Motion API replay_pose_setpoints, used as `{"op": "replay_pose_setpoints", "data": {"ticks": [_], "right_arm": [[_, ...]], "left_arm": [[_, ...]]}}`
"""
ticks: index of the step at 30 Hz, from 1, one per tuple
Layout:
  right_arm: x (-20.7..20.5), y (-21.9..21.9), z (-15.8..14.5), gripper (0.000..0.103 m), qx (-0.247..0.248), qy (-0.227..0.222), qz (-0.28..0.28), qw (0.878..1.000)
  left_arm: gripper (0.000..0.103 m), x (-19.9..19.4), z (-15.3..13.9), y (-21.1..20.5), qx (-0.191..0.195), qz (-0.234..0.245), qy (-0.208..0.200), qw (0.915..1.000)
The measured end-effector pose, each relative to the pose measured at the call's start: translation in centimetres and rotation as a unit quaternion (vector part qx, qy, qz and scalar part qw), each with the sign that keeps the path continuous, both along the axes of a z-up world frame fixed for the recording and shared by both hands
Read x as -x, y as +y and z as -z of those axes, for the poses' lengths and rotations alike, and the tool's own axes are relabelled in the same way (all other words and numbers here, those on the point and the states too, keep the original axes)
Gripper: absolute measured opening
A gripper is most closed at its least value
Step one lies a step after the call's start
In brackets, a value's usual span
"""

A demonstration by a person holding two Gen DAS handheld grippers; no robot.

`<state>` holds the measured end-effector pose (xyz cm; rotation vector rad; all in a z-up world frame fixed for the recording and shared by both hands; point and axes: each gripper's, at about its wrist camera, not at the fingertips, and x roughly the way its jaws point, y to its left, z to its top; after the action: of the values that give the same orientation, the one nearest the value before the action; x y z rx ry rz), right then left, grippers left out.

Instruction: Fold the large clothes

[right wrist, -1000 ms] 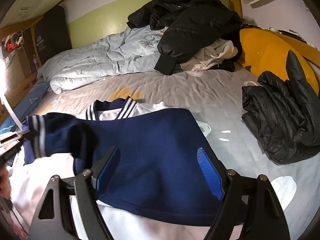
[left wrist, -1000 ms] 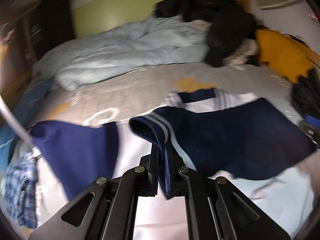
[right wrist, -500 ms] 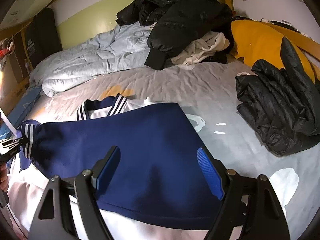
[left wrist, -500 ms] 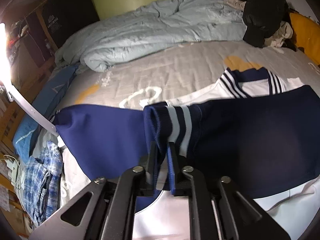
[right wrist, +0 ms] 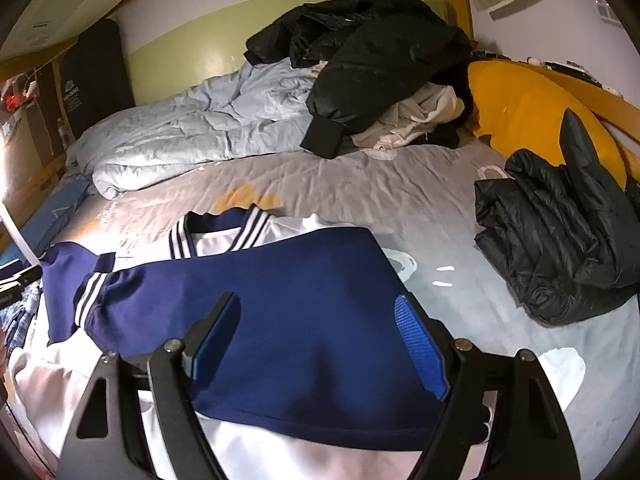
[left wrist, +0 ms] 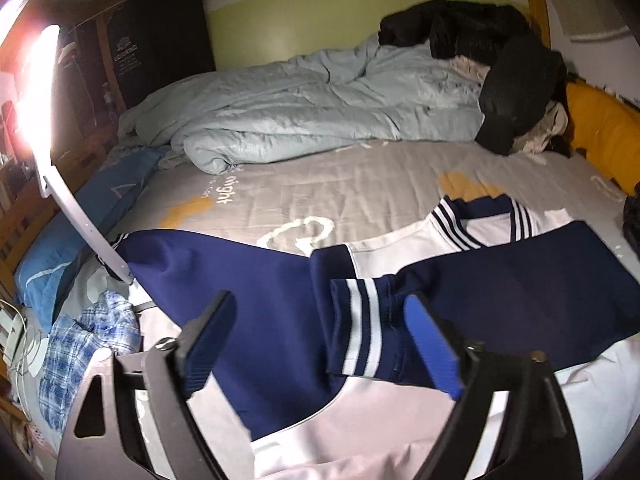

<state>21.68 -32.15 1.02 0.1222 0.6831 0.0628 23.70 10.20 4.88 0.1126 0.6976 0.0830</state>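
A navy and white jacket (left wrist: 500, 292) with a striped collar (left wrist: 484, 220) lies on the grey bed sheet (left wrist: 320, 184). Its right sleeve is folded across the white body, and the striped cuff (left wrist: 360, 328) lies flat between the open fingers of my left gripper (left wrist: 320, 340), which holds nothing. The left sleeve (left wrist: 208, 272) stretches out to the left. In the right wrist view the folded navy sleeve (right wrist: 280, 300) lies under my right gripper (right wrist: 316, 344), which is open and empty just above it.
A light blue duvet (left wrist: 312, 108) is bunched at the back. Black coats (right wrist: 372, 56) pile on it. A folded black puffer jacket (right wrist: 556, 232) and an orange cushion (right wrist: 528, 120) lie at the right. A plaid shirt (left wrist: 88, 340) and a lamp arm (left wrist: 80, 216) are at the left edge.
My left gripper opened and let go of the striped cuff, which now lies on the jacket body. It also pulled back a little. The right gripper stayed open above the sleeve.
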Motion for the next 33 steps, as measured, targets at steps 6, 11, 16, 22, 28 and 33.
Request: {"op": "replay_pose_setpoints", "data": {"ticks": [6, 11, 16, 22, 28, 33], "right_arm": [[0.2, 1.0, 0.1, 0.079, 0.003, 0.002, -0.011, 1.000], [-0.3, 1.9, 0.5, 0.079, 0.002, 0.009, -0.021, 1.000], [-1.0, 2.8, 1.3, 0.079, 0.000, 0.023, -0.032, 0.999], [-1.3, 3.4, 2.0, 0.079, 0.010, 0.034, -0.041, 0.999], [-1.9, 3.0, 2.4, 0.079, 0.011, 0.040, -0.034, 0.999], [-2.0, 2.4, 2.6, 0.079, 0.014, 0.042, -0.028, 0.999]], "left_arm": [[0.103, 1.5, -1.4, 5.3, 0.024, -0.044, -0.029, 0.9983], [0.103, -0.1, 0.5, 10.3, 0.095, -0.056, 0.024, 0.9936], [0.102, -2.7, 4.3, 15.1, 0.190, -0.092, 0.076, 0.9746], [0.088, -4.9, 7.7, 19.1, 0.218, -0.144, 0.101, 0.9601], [0.031, -7.1, 11.0, 21.0, 0.282, -0.137, 0.121, 0.9420], [0.003, -7.0, 10.9, 21.0, 0.278, -0.154, 0.105, 0.9424]]}}
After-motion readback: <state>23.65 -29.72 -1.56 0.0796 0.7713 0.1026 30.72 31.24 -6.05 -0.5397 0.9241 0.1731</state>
